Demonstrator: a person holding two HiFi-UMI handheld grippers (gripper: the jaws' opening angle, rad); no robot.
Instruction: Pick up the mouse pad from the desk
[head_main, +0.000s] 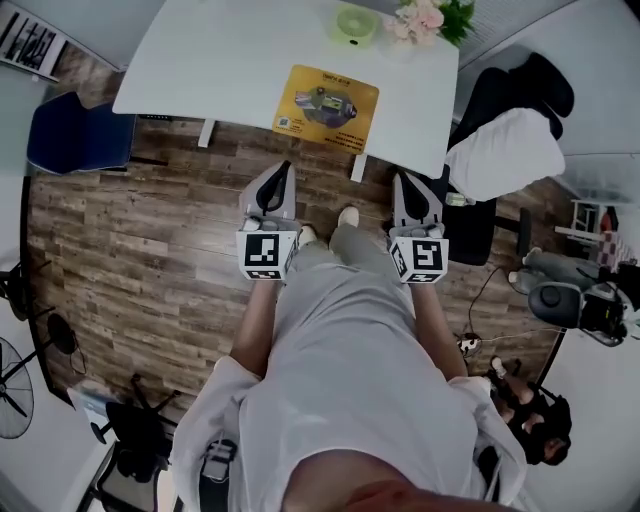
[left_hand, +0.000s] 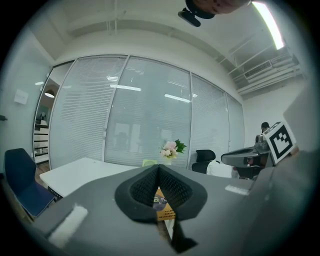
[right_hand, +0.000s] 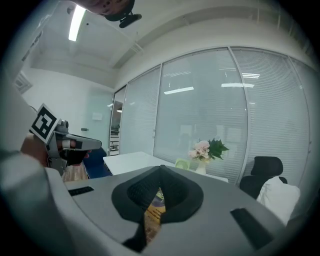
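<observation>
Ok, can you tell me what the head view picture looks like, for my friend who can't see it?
Seen from above, a person in white stands on a wooden floor holding the left gripper and right gripper, both shut, pointed at a white desk. A yellow mouse pad lies near the desk's front edge, with pink flowers farther back.
</observation>
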